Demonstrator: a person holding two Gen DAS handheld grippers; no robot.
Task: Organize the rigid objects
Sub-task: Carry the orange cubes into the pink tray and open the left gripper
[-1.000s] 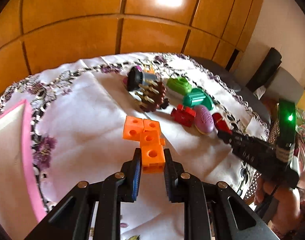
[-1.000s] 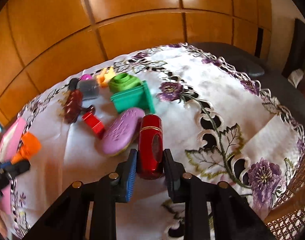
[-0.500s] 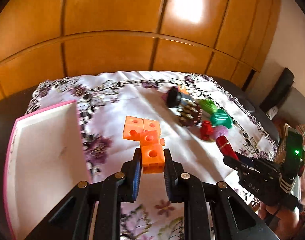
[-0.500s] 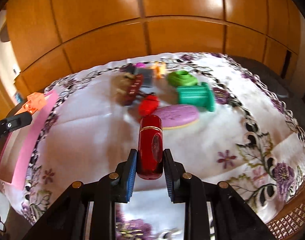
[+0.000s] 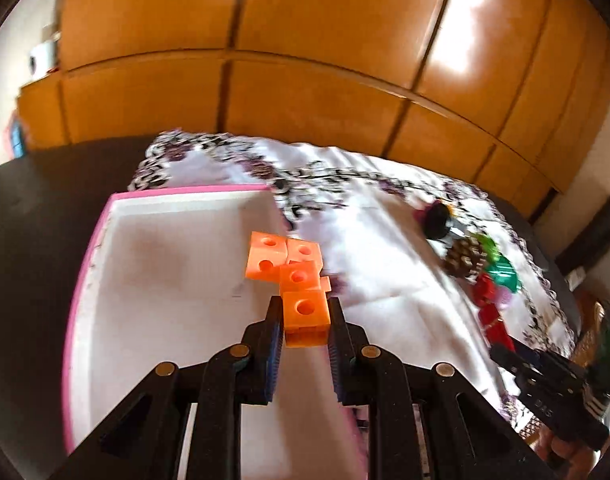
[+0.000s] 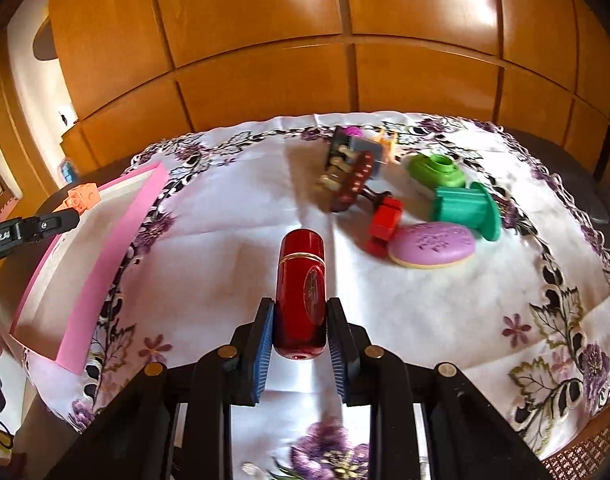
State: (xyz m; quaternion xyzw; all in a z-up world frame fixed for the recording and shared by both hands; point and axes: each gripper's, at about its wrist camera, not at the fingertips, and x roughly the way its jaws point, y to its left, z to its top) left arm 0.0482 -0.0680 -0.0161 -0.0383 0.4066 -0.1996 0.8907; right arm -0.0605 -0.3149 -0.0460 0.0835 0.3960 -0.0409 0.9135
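Wood-panel wall behind a counter (image 6: 405, 320) w/ floral cloth. Left gripper (image 5: 305, 322) clamps orange blocks (image 5: 293, 276) above the pink tray (image 5: 165, 200); right gripper (image 6: 299, 332) clamps red bottle (image 6: 301, 292). Carry step; next: lower, release blocks into tray.

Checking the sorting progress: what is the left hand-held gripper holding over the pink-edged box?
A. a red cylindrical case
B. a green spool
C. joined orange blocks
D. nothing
C: the left hand-held gripper is shut on the joined orange blocks, above the pink-edged box.
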